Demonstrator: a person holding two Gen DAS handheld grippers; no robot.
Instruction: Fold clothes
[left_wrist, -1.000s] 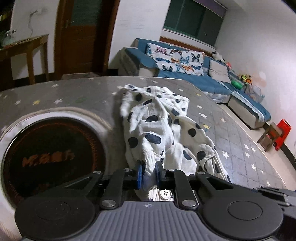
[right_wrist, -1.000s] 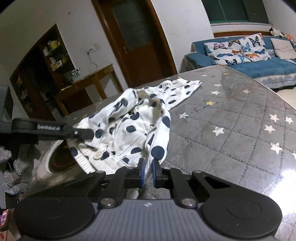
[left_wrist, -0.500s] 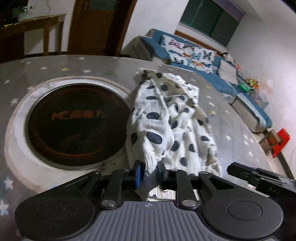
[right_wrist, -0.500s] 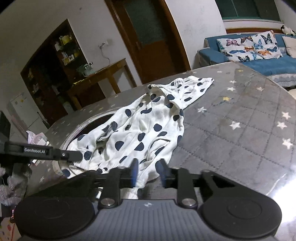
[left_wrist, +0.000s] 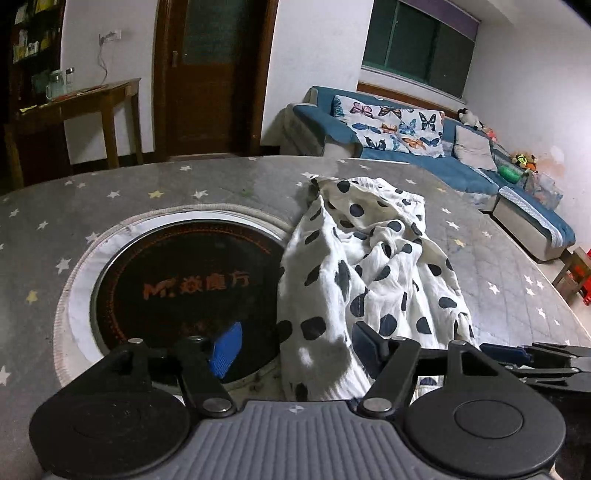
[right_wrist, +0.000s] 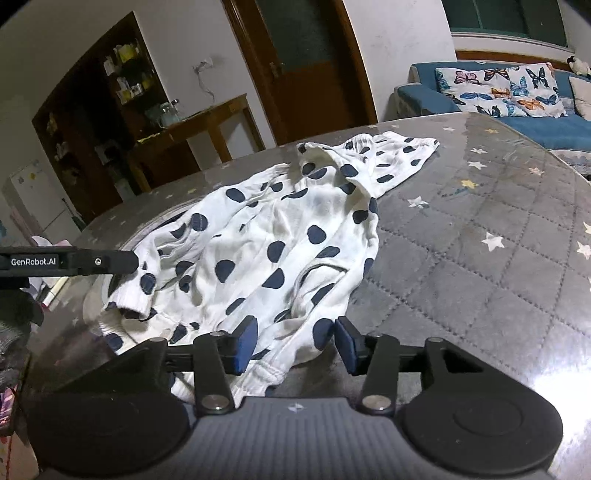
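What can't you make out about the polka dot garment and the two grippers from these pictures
- Polka dot garment: its near hem, left wrist view, is hidden behind the left gripper, whose fingers are opening.
- Same garment, right wrist view: its near edge runs under the right gripper, also opening.
- Garment type: too bunched to tell.
- Dark round inset in the table: partly covered by cloth.

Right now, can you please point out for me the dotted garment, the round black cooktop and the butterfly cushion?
dotted garment (right_wrist: 280, 236): right wrist view, on its flat middle.
round black cooktop (left_wrist: 177, 280): left wrist view, on the glass near the orange lettering.
butterfly cushion (left_wrist: 391, 127): left wrist view, on its printed front.
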